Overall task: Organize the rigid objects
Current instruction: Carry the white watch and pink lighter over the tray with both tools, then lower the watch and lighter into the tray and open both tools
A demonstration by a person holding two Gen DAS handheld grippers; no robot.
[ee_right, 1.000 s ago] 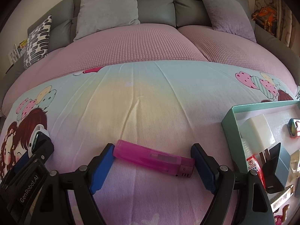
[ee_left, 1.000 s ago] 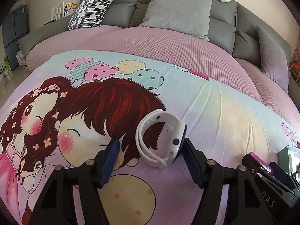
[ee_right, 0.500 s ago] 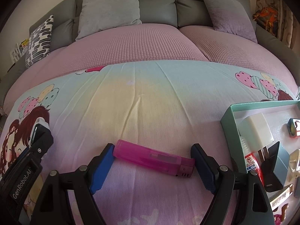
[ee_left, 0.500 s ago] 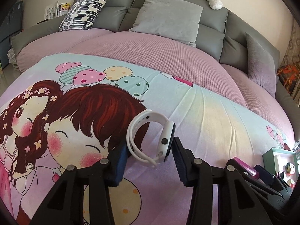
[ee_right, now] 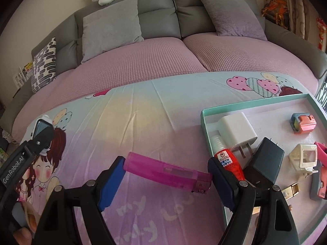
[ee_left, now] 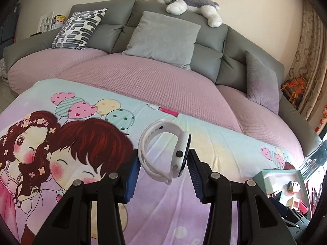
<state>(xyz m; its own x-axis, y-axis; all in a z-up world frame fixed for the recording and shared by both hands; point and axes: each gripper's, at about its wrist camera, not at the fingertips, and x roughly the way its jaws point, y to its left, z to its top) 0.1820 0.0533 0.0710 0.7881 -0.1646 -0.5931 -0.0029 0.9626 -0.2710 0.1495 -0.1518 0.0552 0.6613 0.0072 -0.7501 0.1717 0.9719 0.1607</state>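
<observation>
My left gripper (ee_left: 163, 170) is shut on a white smartwatch (ee_left: 165, 153), pads pressing its strap and its case, and holds it lifted above the cartoon bedsheet (ee_left: 61, 143). In the right wrist view that left gripper (ee_right: 44, 131) shows at the left edge with the watch (ee_right: 41, 122) in it. My right gripper (ee_right: 167, 176) is shut endwise on a pink lighter (ee_right: 167, 169), raised off the sheet, just left of the teal tray (ee_right: 204, 126).
The tray holds a white charger (ee_right: 238, 131), a dark adapter (ee_right: 267, 159), a red glue tube (ee_right: 226, 159), a small coloured block (ee_right: 303, 122) and several other bits. Grey cushions (ee_left: 163, 38) and a plush dog (ee_left: 190, 6) sit at the sofa back.
The left gripper closed on the watch and lifted it off the sheet, tilting upward. The right gripper rose with the lighter and moved right, toward the tray.
</observation>
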